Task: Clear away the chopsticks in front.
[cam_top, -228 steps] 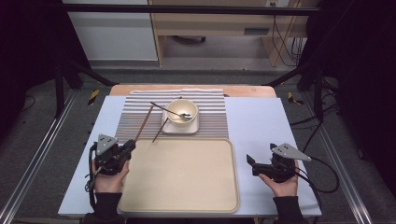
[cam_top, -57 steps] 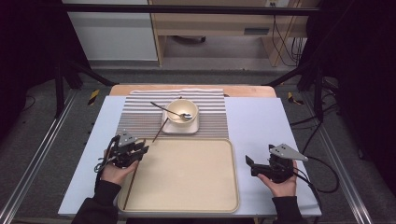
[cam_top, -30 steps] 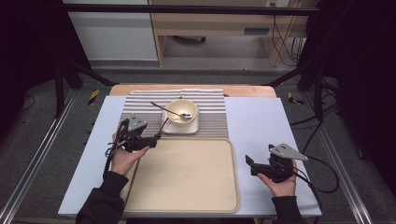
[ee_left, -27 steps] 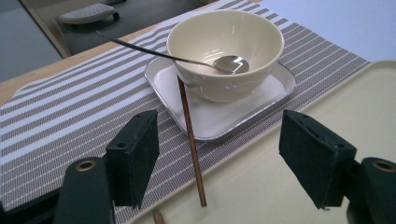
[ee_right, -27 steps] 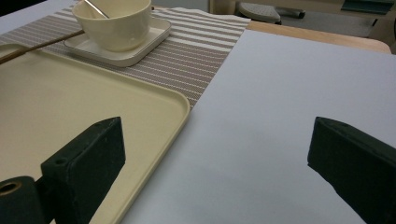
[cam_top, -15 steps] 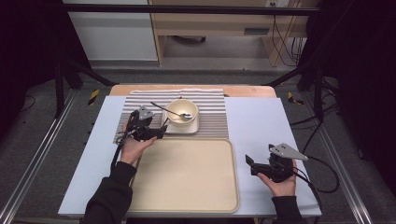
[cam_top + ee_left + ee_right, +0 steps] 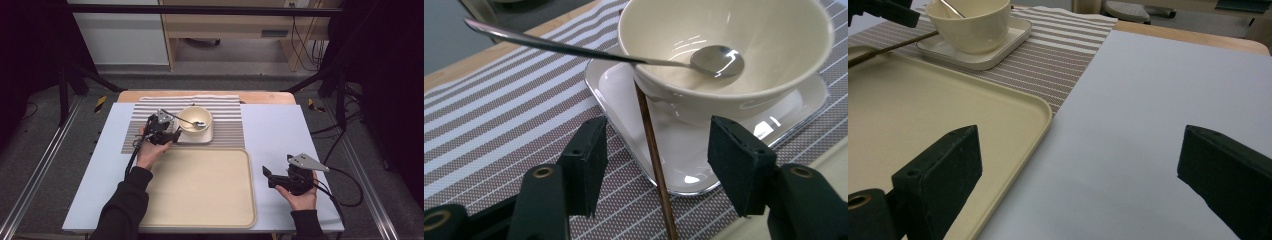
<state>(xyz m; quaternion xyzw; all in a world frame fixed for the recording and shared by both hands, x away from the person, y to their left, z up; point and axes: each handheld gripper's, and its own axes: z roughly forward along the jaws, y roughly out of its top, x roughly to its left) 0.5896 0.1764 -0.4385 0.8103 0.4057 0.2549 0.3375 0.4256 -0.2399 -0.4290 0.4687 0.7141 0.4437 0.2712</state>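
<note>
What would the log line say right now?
left gripper: open, closing round chopstick | right gripper: open, nothing between jaws | spoon: in bowl

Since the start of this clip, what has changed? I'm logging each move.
The left gripper moved from the tray's left edge up to the bowl; its jaws have just been closing, the brown stick between them, not yet pinched. Right gripper, bowl, spoon and tray stayed put.
</note>
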